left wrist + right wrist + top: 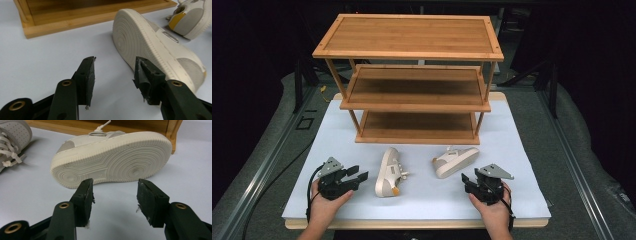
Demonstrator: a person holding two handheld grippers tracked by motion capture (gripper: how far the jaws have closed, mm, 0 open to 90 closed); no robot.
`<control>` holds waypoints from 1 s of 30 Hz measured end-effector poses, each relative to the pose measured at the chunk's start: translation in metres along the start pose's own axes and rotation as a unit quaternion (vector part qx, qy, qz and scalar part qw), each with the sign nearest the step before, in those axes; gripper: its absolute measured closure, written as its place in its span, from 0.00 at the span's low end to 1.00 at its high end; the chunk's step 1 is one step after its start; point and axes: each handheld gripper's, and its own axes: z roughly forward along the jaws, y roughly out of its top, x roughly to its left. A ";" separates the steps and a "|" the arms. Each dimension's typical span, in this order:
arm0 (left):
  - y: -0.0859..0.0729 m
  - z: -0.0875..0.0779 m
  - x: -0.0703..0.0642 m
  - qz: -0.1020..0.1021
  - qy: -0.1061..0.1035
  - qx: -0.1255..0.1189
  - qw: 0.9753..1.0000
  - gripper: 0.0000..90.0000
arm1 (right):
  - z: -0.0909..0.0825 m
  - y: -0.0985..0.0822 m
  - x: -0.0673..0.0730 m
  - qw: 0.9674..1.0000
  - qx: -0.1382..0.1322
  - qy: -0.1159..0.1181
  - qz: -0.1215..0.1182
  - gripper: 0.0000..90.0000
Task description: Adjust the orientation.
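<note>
**Two open grippers, two tipped shoes**

Two black two-jaw tools held low at the table's near edge: left gripper (pixel 357 176) at seven o'clock, right gripper (pixel 466 181) at five, jaws of both spread wide, nothing between the pads. Just beyond, lying on its side on the white table sheet (pixel 422 200), left cream low-top sneaker (pixel 388 172), ribbed sole facing the left gripper. Toward one o'clock, right cream low-top sneaker (pixel 455 160), also tipped, sole toward the right gripper. Farthest, at twelve, three-tier bamboo shoe rack (pixel 414 80), shelves bare.

Likely trouble: pads closing on a curved sole edge, slipping off, spinning a shoe; dangling laces snagging the rack frame during lifting.
</note>
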 end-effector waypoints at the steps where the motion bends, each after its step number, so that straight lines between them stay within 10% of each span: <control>1: 0.001 -0.001 -0.001 -0.005 -0.002 0.001 1.000 0.57 | 0.000 0.000 0.001 1.000 0.000 0.000 0.000 0.52; 30: 0.024 0.012 -0.046 0.052 -0.039 0.031 0.997 0.99 | -0.001 0.000 -0.001 1.000 -0.005 0.006 0.020 0.51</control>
